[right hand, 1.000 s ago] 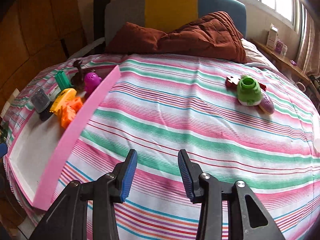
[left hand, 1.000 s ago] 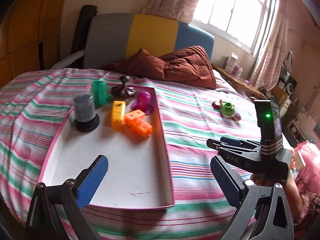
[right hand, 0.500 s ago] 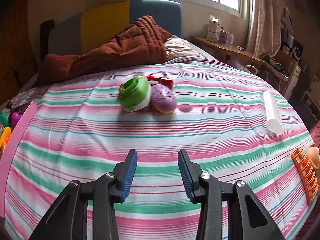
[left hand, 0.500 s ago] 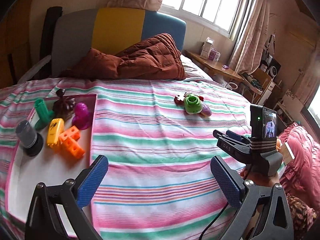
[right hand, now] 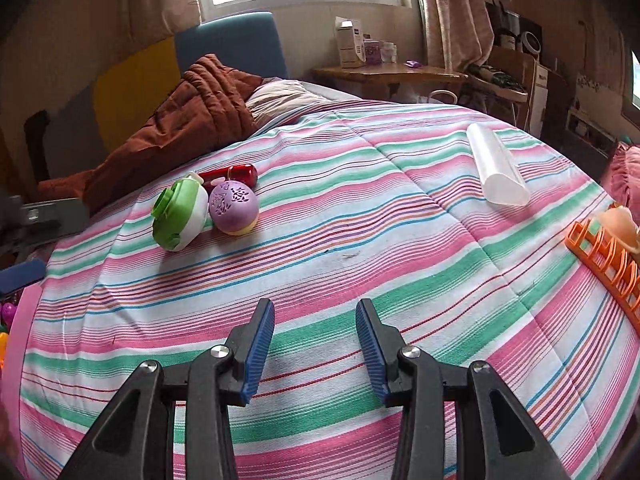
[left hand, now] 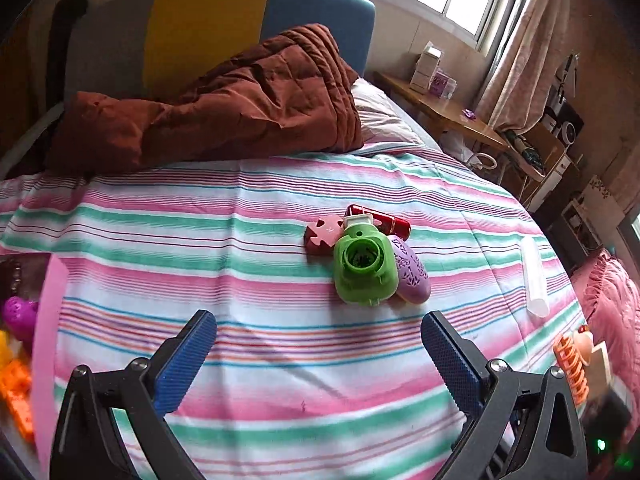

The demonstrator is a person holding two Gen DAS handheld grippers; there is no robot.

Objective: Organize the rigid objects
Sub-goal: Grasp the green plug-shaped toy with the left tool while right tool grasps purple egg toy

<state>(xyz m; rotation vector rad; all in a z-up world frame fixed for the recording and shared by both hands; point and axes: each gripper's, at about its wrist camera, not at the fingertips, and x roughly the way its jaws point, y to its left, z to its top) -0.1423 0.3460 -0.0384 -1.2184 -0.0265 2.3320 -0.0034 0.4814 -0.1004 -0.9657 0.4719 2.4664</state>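
A cluster of toys lies on the striped bed: a green plastic piece [left hand: 362, 267], a purple oval case [left hand: 412, 276], a red tube [left hand: 380, 219] and a dark red puzzle-shaped piece [left hand: 322, 236]. My left gripper [left hand: 318, 354] is open and empty, just short of the cluster. In the right wrist view the green piece [right hand: 178, 214], purple case [right hand: 234, 208] and red tube [right hand: 234, 173] sit far left. My right gripper [right hand: 315, 350] is open and empty above bare sheet. A white tube [right hand: 496, 170] and an orange rack [right hand: 604, 260] lie to the right.
The pink tray [left hand: 46, 320] with toys is at the left edge. A brown quilt [left hand: 224, 100] lies at the bed head. The white tube [left hand: 534, 276] and the orange rack [left hand: 570, 364] sit near the bed's right edge. A wooden side table [right hand: 384, 72] stands beyond.
Both grippers have swung right, away from the tray. The toy cluster has come closer to the left gripper. The white tube and orange rack have come into view.
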